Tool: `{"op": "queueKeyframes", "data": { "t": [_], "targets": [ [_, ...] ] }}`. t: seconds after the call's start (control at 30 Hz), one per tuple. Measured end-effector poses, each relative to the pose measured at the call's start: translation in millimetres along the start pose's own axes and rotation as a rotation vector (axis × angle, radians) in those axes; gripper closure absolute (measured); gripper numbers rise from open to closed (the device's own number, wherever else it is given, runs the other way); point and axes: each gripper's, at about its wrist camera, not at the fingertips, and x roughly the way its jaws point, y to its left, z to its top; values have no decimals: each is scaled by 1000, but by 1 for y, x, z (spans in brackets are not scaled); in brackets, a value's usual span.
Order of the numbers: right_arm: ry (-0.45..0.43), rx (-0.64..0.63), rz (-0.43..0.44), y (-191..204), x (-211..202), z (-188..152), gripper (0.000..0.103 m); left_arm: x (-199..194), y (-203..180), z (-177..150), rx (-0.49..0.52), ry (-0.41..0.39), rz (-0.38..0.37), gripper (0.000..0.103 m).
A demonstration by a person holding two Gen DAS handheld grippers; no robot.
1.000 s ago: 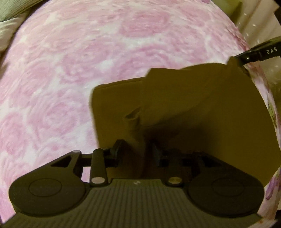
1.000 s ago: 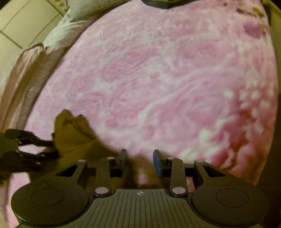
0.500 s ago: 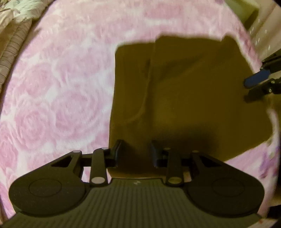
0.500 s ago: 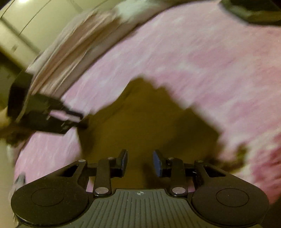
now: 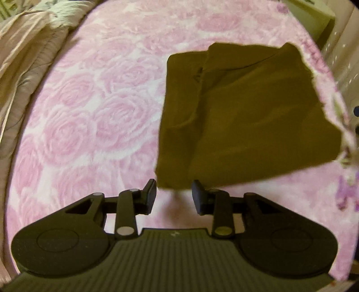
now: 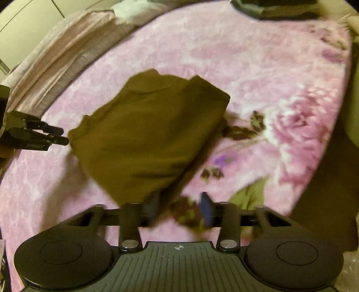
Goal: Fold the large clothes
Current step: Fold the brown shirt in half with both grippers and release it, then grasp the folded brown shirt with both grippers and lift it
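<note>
A brown garment [image 5: 246, 116] lies folded in a rough rectangle on the pink rose blanket [image 5: 89, 125]. In the left wrist view my left gripper [image 5: 174, 195] hovers just short of the garment's near corner. Its fingers stand apart, with only blanket showing in the gap. My right gripper [image 6: 179, 207] is blurred and its jaws are opening. The garment [image 6: 148, 134] ends at its left finger, and nothing lies between the pads. The right wrist view also shows the left gripper [image 6: 60, 134] at the garment's left corner.
Crumpled beige and pink bedding [image 5: 27, 67] is piled along the blanket's left side and shows again as bedding [image 6: 56, 51] in the right wrist view. A dark object [image 6: 280, 9] lies at the far end. The bed drops off into shadow on the right [image 6: 332, 179].
Both grippers have drawn back and risen from the garment. The cloth has left the left gripper's gap, the right jaws have spread, and the garment now lies flat and folded.
</note>
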Motion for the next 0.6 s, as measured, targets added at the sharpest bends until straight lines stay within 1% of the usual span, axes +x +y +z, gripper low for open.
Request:
{"op": "queueKeyframes", "data": {
  "t": [0.03,0.2,0.27,0.43,0.6],
  "targets": [
    [-2,-2,-14,10,-6,-4,28,-8,-4,-4,-10,-2,-2,74],
    [16,-13,-42,54,-34,-9,28,-46,-27,-25,-30,-23,-23,73],
    [27,-44,-33,67,-43,-9,27,-58,-33,-29,-36,-28,-24,68],
    [56,-121,4,92,-57,-12,27,-82,-45,-36,-55,-22,-12,68],
    [55,-146,27,105,-62,-10,27,-94,-50,-39,-59,-25,-18,68]
  ]
}}
